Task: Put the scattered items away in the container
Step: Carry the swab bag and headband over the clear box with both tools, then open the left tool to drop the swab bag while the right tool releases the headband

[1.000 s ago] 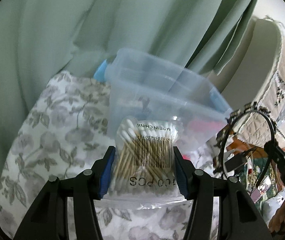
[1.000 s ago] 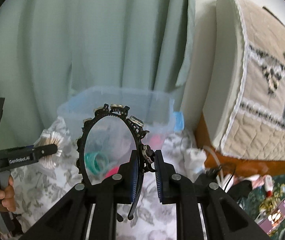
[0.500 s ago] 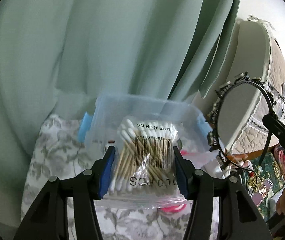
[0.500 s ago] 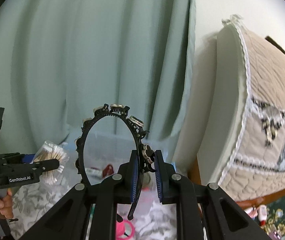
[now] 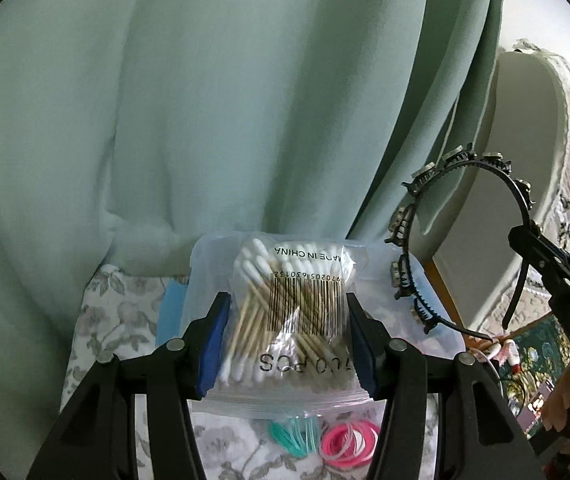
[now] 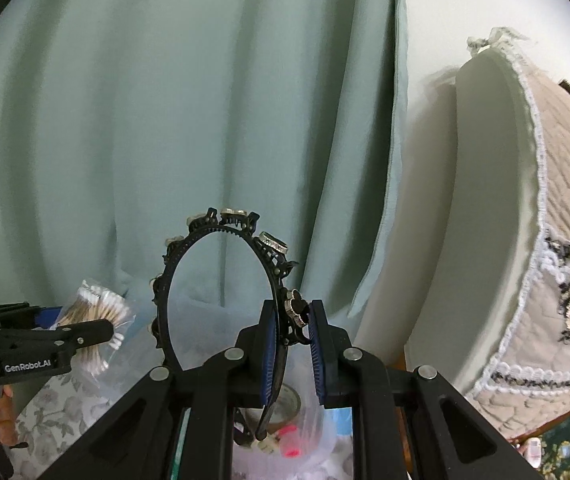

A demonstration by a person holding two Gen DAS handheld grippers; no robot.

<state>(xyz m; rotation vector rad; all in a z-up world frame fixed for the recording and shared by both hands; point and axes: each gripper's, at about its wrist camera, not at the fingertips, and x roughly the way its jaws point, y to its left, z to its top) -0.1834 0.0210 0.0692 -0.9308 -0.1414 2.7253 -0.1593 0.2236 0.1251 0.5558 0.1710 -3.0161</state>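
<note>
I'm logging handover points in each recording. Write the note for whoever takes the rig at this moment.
Left gripper: clamped on the bag of cotton swabs, in the air in front of the clear container.
Right gripper: shut on the black jewelled headband, also in the air.
Done: some small items already lie in the container.
Left: release both items into it, then collect the pink hair ties and teal hair ties from the floral cloth.

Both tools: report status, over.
Left tool shut on cotton swab bag. Right tool shut on black headband. Clear bin ahead. Nothing blocking.
</note>
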